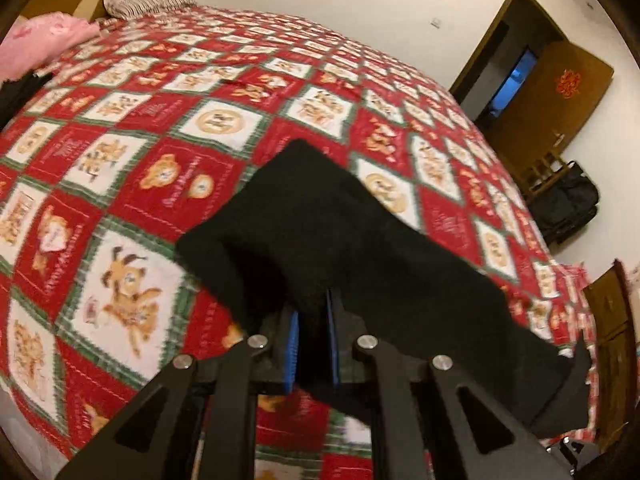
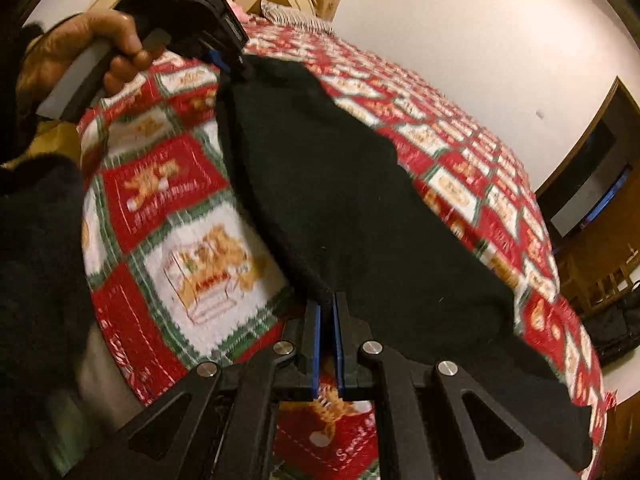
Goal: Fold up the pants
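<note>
Both tongs clenched on the black pants. Left gripper: fabric pinched between blue pads, cloth draped ahead of and to the right of its fingers. Right gripper: an edge of the pants nipped at its tips, the garment stretched from there up to the left gripper, gripped by a hand. Patchwork quilt seen beneath both.

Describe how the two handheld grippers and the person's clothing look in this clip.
Both the left gripper and the right gripper have black linkage arms with round silver pivot bolts and blue-padded fingers. In the right wrist view the left gripper has a pale grey handle. The person's sleeve is dark and fuzzy.
</note>
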`<state>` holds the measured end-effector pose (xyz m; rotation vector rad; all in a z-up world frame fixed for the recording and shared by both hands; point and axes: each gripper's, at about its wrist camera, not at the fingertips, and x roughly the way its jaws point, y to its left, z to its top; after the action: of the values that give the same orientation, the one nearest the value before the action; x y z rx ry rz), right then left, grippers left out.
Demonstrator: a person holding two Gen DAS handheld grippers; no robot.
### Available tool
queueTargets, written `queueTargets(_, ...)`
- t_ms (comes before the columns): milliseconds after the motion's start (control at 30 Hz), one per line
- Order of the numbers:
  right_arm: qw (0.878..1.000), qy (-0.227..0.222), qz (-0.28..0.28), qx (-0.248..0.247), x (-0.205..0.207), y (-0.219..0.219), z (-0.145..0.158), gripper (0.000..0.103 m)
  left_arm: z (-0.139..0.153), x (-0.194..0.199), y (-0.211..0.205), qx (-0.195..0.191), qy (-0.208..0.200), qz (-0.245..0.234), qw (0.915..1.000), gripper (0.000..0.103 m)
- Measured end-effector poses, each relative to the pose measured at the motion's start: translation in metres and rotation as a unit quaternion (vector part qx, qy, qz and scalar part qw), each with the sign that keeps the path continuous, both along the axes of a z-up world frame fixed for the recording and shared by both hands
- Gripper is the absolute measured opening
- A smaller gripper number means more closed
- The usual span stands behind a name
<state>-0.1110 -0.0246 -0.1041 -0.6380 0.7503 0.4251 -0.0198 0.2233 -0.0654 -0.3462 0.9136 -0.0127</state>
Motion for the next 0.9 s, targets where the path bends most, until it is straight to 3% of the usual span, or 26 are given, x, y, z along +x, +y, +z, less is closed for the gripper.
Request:
queueTargets(100,1.0,-0.001,-0.003,0.002,0.003,0.0,-0.005,0.006,-0.009,0.001,0.003,0.039,0.005,0.005,0.9992,0.023)
queueTargets(200,1.0,-0.007,-0.004,0.002,0.004,0.001,-0.006,0.007,-0.02,0.002,0.01,0.037,0.013,0.009,0.9992,0.029)
queueTargets(300,1.0,-0.003,-0.006,0.008,0.004,-0.001,-0.006,0.009,-0.013,0.003,0.018,0.031,0.022,-0.01,0.9992,0.034)
queueTargets(333,1.0,-0.001,-0.006,0.009,0.005,-0.001,-0.005,0.009,-0.008,0.004,0.024,0.027,0.027,-0.008,0.9992,0.043)
queueTargets(367,1.0,0.001,-0.007,0.012,0.006,-0.002,-0.005,0.009,-0.001,0.003,0.032,0.038,0.029,0.011,0.9988,0.067)
queueTargets(400,1.0,0.004,-0.008,0.015,0.006,-0.002,-0.005,0.009,0.008,0.0,0.041,0.06,0.022,0.039,0.9972,0.077)
queueTargets(500,1.0,0.01,-0.009,0.021,0.008,-0.003,-0.004,0.01,0.03,-0.012,0.063,0.079,-0.017,0.087,0.9929,0.081)
queueTargets(667,0.999,0.024,-0.017,0.038,0.013,-0.008,0.0,0.01,0.033,-0.01,0.071,0.014,-0.02,0.076,0.9968,0.081)
queueTargets(800,0.999,0.019,-0.02,0.032,0.01,-0.006,-0.001,0.01,0.008,0.007,0.044,-0.042,0.017,0.012,0.9989,0.081)
queueTargets(900,0.999,0.017,-0.022,0.033,0.009,-0.005,-0.002,0.01,-0.009,0.019,0.039,-0.099,0.034,0.006,0.9945,0.08)
